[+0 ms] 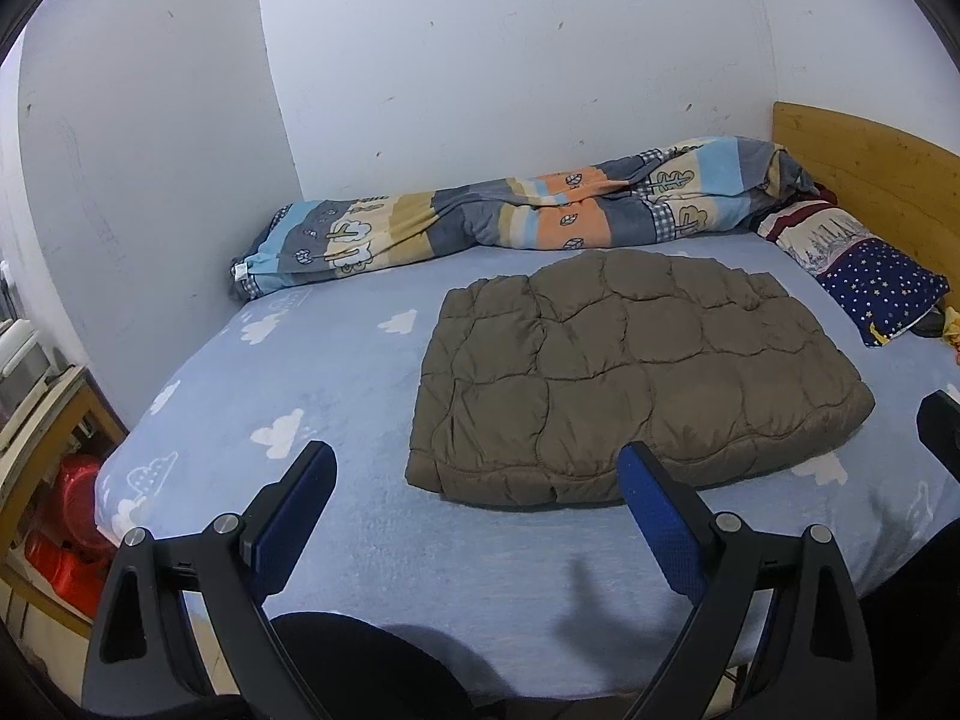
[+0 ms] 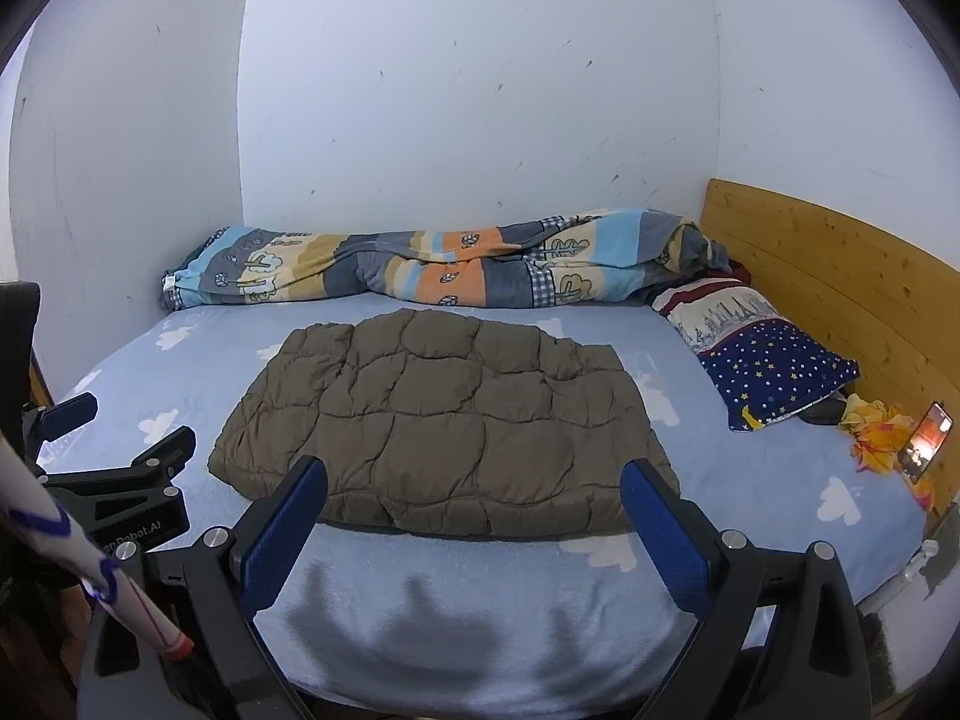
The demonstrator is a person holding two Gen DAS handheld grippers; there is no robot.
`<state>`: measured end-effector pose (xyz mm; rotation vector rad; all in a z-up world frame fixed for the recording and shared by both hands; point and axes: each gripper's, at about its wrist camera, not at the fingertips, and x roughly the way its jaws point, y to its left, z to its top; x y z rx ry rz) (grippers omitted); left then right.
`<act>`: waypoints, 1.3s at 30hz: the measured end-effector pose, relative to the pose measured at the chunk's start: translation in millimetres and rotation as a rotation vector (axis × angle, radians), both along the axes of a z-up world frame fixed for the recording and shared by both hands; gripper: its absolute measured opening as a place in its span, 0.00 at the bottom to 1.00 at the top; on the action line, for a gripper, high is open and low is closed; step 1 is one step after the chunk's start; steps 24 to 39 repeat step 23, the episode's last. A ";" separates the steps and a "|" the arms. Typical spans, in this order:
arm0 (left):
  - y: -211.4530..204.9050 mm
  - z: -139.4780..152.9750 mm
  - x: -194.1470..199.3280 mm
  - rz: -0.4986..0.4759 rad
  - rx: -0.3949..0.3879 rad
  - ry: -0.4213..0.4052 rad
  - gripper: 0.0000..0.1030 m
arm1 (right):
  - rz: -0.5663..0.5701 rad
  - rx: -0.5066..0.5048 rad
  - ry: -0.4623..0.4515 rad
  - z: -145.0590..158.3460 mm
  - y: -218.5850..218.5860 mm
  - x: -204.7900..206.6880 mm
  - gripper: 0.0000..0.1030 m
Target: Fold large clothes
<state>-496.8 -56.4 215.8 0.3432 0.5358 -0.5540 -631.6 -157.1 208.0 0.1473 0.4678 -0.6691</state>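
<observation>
A brown quilted jacket (image 1: 636, 372) lies folded into a flat rectangle on the blue cloud-print bed sheet (image 1: 336, 396). In the right wrist view the same jacket (image 2: 444, 426) sits mid-bed. My left gripper (image 1: 477, 462) hovers open over the bed's near edge, just short of the jacket's front-left corner, with nothing between its blue pads. My right gripper (image 2: 474, 477) is open too, its fingertips level with the jacket's near edge and holding nothing. The left gripper (image 2: 120, 438) also shows at the left of the right wrist view.
A rolled patterned blanket (image 2: 444, 267) lies along the wall behind the jacket. A starry pillow (image 2: 762, 360) rests by the wooden headboard (image 2: 840, 300), with a lit phone (image 2: 927, 441) and a yellow item (image 2: 876, 432) beside it. Red containers (image 1: 66, 528) sit on a shelf left of the bed.
</observation>
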 end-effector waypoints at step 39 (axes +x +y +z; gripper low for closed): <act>-0.8 -3.2 -2.7 -0.034 -0.005 -0.002 0.91 | 0.001 0.007 0.000 -4.8 -3.8 -2.3 0.97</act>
